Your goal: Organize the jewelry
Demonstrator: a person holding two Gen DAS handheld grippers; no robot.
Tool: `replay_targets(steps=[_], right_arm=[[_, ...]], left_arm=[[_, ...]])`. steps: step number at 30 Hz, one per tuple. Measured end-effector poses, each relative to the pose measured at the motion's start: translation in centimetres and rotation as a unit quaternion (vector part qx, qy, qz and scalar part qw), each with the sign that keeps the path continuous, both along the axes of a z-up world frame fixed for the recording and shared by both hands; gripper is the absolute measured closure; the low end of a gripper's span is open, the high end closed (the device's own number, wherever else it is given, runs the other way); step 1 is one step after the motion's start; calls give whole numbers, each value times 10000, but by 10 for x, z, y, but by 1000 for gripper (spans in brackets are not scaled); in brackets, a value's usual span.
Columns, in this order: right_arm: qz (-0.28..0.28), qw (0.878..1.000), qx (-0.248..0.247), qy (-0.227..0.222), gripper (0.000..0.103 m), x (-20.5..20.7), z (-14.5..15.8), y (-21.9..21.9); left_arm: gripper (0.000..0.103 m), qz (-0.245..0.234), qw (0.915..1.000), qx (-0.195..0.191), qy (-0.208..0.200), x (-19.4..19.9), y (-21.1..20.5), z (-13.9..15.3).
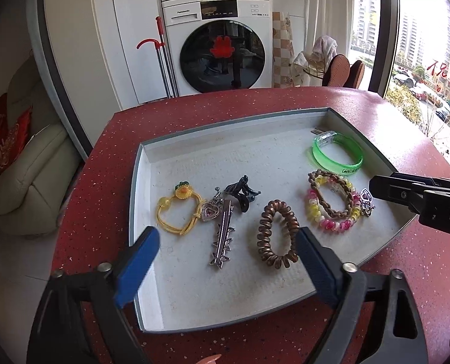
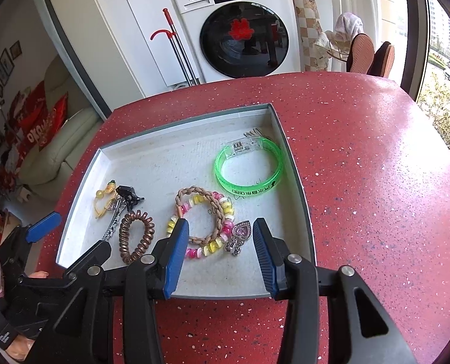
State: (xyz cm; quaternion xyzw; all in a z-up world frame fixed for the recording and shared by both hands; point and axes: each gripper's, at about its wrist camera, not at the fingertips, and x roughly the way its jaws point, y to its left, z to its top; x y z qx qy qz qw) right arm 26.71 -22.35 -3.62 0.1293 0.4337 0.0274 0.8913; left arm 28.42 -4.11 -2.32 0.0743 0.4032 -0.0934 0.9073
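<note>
Left hand-held gripper (image 1: 226, 268): jaws spread wide, grasping nothing; lower middle of the left view, straddling the silver clip (image 1: 221, 236) and the brown coil (image 1: 278, 233), its right pad just touching the coil's edge.
Right hand-held gripper (image 2: 220, 256): half spread, empty, poised over the heart charm (image 2: 240, 236) in the right view; probably lining up a pick.
Tray (image 1: 212, 139): shallow, grey-white, on the red table (image 1: 255, 103); holds every piece.
Clip axis: long axis ran top to bottom, slightly tilted, tip toward the lower edge.
Coil: oval, long axis near vertical in frame.
Left group: yellow tie (image 1: 177, 210), dark claw (image 1: 241, 195), clustered by kind, I judged.
Right group: braided band (image 1: 331, 195) lying on the beaded coil (image 1: 335, 223); green bangle (image 1: 337, 154) flat, upper right.
</note>
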Motion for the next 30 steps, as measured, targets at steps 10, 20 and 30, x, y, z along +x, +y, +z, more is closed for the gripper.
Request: replay_targets(steps=[10,20,30], right_arm=[[45,9989,-374,-280,22,-15,13,13],[-49,9964,-622,-574,14,-44,18,18],[-267,9932,-668,-912,14,-74,20,21]], left_arm=[[0,68,9999,-78,-25,-11,4,6],[0,366,9992,-58,-114,-35,10,11],[0,681,9970,-179,-331,-67,19,15]])
